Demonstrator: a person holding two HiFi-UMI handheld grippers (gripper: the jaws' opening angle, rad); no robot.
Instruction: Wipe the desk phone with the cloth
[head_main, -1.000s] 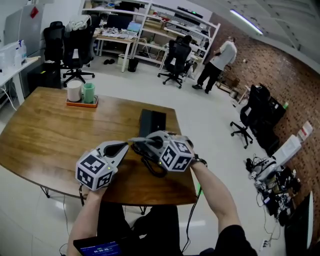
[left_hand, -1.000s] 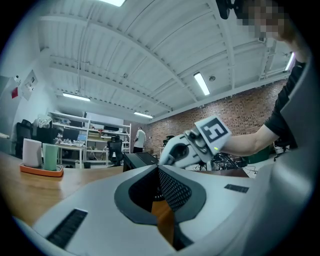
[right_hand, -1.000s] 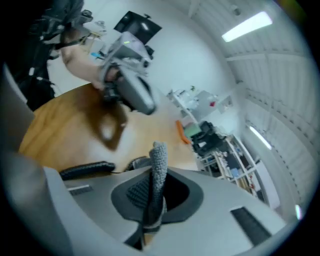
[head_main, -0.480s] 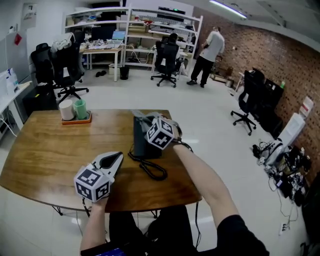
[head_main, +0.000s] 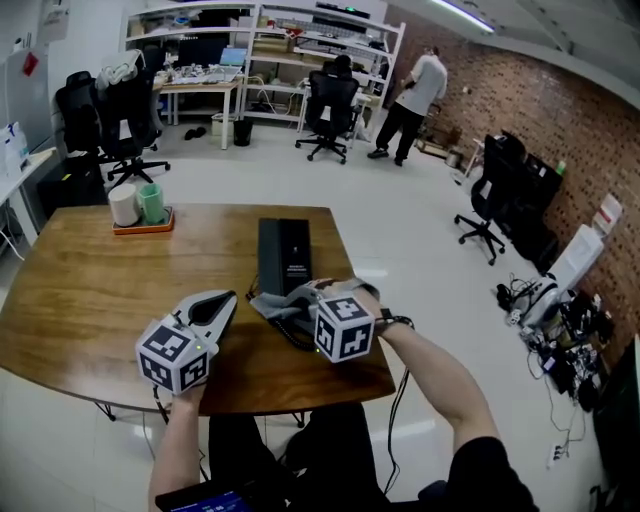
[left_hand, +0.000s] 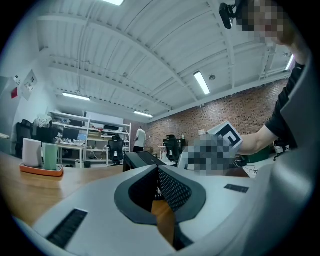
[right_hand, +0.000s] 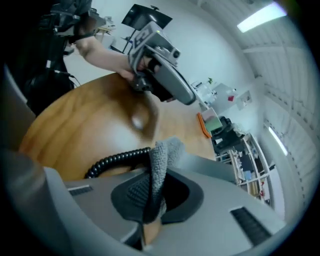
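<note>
The black desk phone (head_main: 285, 255) lies flat on the wooden table (head_main: 80, 290), its coiled cord (head_main: 300, 335) trailing toward the near edge. My right gripper (head_main: 300, 298) is shut on a grey cloth (head_main: 272, 303) and sits just in front of the phone's near end, over the cord. In the right gripper view the cloth (right_hand: 161, 162) stands pinched between the jaws, with the cord (right_hand: 117, 159) just beyond. My left gripper (head_main: 225, 298) hovers left of the cloth, shut with nothing in it. In the left gripper view the phone (left_hand: 142, 159) lies ahead of it.
An orange tray with a white cup and a green cup (head_main: 140, 205) stands at the table's far left. The table's right edge runs close to the phone. Office chairs (head_main: 330, 105), shelves and a standing person (head_main: 410, 90) are far behind.
My right gripper has drawn back with the cloth from on top of the phone to its near end. The left gripper has stayed about where it was.
</note>
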